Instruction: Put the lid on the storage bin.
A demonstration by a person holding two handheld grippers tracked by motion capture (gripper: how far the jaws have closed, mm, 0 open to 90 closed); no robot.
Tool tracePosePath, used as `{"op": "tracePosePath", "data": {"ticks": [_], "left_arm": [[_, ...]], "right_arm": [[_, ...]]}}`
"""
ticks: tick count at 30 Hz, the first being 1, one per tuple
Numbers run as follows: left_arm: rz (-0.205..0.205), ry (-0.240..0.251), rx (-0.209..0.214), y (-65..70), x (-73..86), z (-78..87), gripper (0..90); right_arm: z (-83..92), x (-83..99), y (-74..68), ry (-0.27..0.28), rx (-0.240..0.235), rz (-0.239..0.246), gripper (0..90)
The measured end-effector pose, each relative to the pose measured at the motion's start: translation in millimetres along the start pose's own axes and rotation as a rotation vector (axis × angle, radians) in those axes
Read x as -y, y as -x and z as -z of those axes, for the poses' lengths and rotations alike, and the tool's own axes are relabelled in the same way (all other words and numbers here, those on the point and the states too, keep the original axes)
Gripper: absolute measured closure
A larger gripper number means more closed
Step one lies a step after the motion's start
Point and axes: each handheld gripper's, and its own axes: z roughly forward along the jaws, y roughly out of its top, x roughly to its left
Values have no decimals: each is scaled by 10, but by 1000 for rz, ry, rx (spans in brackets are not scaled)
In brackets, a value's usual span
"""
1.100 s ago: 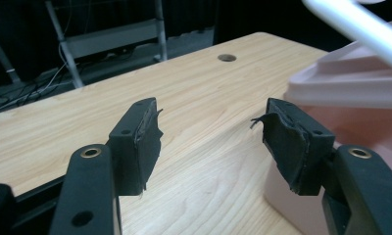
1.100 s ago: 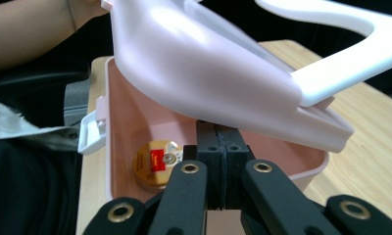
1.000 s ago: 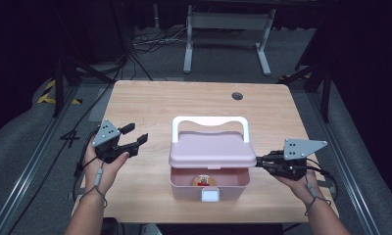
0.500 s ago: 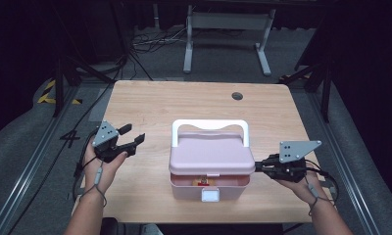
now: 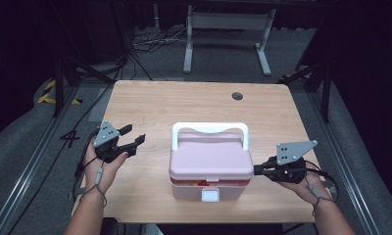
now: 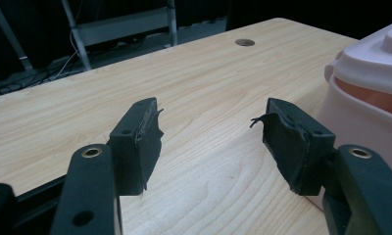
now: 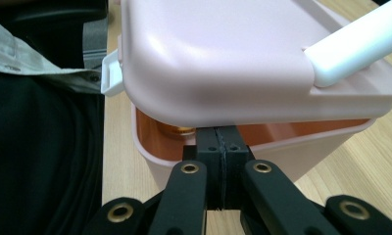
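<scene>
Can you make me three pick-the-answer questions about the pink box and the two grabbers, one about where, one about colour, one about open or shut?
1. Where is the pink box on the table?
A. near the person's edge, between the two grippers
B. at the far edge by the round hole
C. on the floor

2. What colour is the box's handle?
A. black
B. white
C. green

3. How do the jaws of the left gripper stand?
A. shut tight on the handle
B. shut on a cup
C. open, with bare table between them

Answers:
1 A: the high view shows the box between the left gripper and the right gripper, near the person.
2 B: the handle is white above the pink lid.
3 C: the left gripper view shows a wide gap with wood in it.
</scene>
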Motion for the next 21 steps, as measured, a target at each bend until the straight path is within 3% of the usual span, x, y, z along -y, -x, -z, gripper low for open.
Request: {"op": "tracePosePath", "data": {"ticks": [21], "left_arm": [[4, -3, 5, 13, 0, -29, 394]], "right_arm": [[-2, 30, -8, -93, -16, 28, 900]]}}
